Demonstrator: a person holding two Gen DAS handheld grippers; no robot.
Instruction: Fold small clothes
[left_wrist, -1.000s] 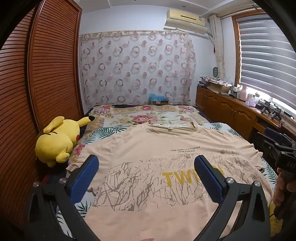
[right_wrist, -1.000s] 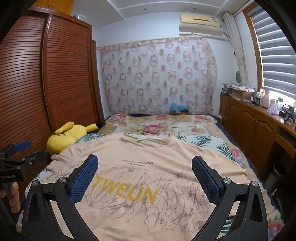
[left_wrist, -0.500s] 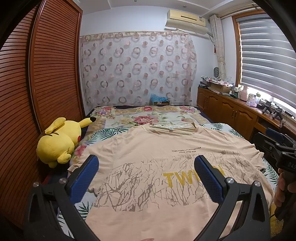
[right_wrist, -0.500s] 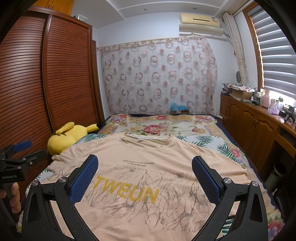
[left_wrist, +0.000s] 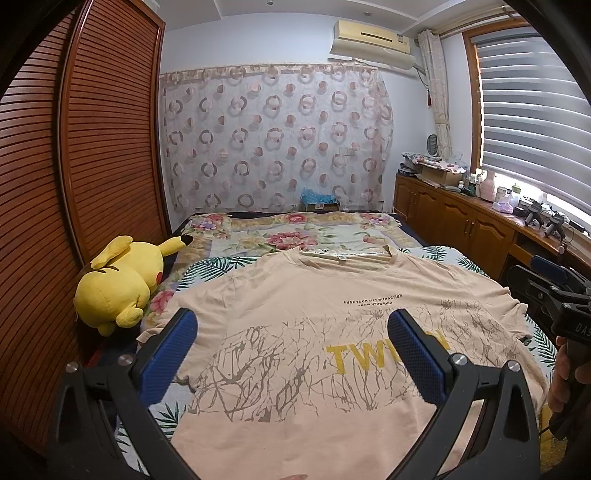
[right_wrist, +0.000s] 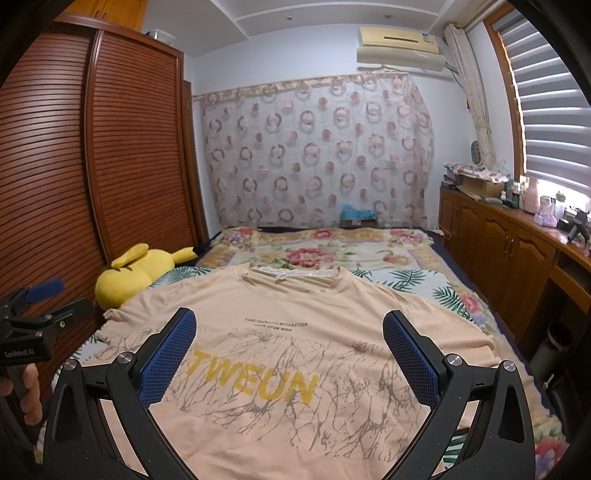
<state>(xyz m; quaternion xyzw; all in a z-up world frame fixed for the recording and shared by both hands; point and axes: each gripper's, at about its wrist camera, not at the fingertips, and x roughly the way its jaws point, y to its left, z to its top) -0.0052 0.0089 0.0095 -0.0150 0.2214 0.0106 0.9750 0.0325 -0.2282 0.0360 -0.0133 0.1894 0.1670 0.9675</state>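
A peach T-shirt (left_wrist: 303, 332) with yellow letters and a grey branch print lies flat and face up on the bed, collar at the far end. It also shows in the right wrist view (right_wrist: 288, 354). My left gripper (left_wrist: 291, 325) is open and empty, held above the shirt's lower left part. My right gripper (right_wrist: 290, 325) is open and empty, held above the shirt's lower middle. Each gripper shows at the edge of the other's view: the right one (left_wrist: 550, 291) and the left one (right_wrist: 33, 314).
The bed has a floral and leaf-print cover (left_wrist: 295, 236). A yellow plush toy (left_wrist: 118, 280) lies at the bed's left edge, beside a slatted wooden wardrobe (left_wrist: 74, 166). Wooden cabinets (right_wrist: 509, 251) with clutter on top run along the right wall.
Both views have shifted only very slightly. The shirt lies as before and both grippers stay open.
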